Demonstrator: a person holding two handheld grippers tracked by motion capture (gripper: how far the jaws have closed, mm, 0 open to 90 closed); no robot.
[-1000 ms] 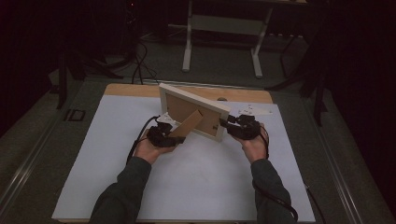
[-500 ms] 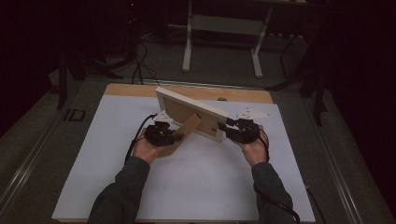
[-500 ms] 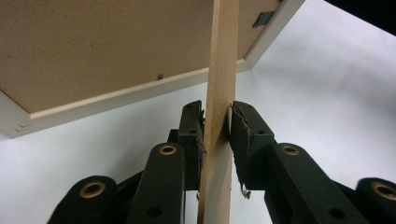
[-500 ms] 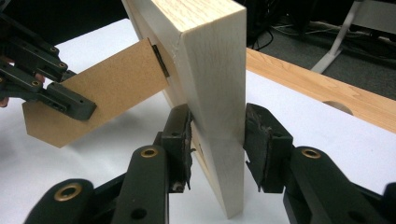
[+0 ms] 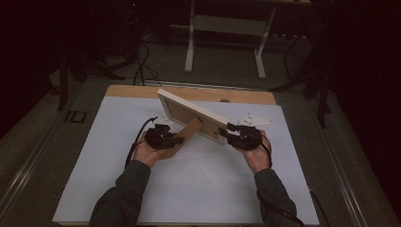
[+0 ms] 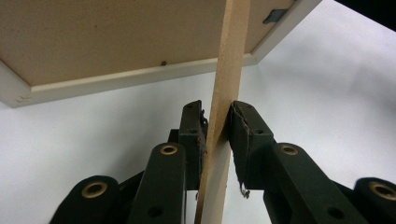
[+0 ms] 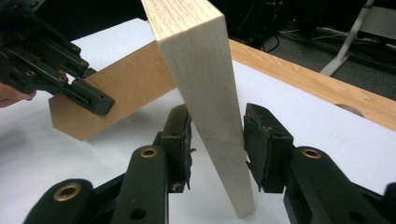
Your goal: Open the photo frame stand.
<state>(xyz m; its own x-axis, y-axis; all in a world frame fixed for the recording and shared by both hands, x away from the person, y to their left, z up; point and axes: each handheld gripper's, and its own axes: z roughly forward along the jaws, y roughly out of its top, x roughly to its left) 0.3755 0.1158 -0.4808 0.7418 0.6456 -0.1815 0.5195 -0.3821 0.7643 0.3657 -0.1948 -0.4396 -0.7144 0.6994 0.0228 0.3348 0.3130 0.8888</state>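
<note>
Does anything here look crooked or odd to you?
Yes: the pale wooden picture frame is held tilted above the white table mat, back facing down. Its brown fibreboard stand flap sticks out, pinched by the left hand-held gripper. No damage visible.

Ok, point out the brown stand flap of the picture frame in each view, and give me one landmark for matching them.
High view: the stand flap slants down from the frame's back, centre-left, its lower end in the left gripper.
Left gripper view: edge-on, a thin upright strip pinched between the jaws.
Right gripper view: a brown panel at upper left.
Shared landmark: the pale picture frame, over the white table sheet.
</note>
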